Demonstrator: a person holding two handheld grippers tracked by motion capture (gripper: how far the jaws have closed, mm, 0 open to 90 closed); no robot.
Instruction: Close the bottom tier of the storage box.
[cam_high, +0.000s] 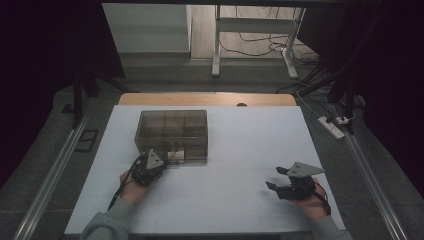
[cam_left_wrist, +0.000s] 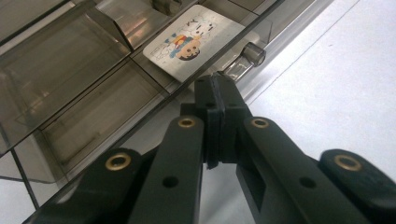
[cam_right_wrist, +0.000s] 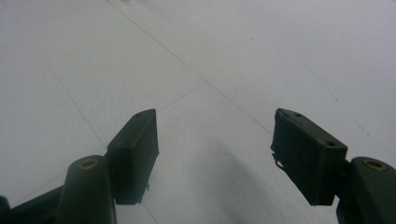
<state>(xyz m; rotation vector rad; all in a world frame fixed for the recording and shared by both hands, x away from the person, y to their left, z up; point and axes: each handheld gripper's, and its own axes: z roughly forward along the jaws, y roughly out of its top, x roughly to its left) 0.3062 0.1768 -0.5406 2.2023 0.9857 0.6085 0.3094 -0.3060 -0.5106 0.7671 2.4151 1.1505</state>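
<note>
Two grippers work at one white table (cam_high: 235, 200). At far left we see the box (cam_high: 171, 131), a smoky clear organizer divided into compartments, lid down, standing left of centre toward the far edge. We place the left gripper (cam_left_wrist: 218, 91) at its near front wall, jaws pressed together with nothing visible between them, tips touching or just beside the small clear latch (cam_left_wrist: 252, 52). A cartoon sticker (cam_left_wrist: 192, 39) lies on the lid just behind that latch. We judge the step in hand to be undoing the latch so the lid can lift. The next move, as we read it, calls for a short, steady push or pry at the latch without sliding the light box. At right, well apart, the right gripper (cam_high: 276, 178) rests on bare table, jaws apart and empty.
</note>
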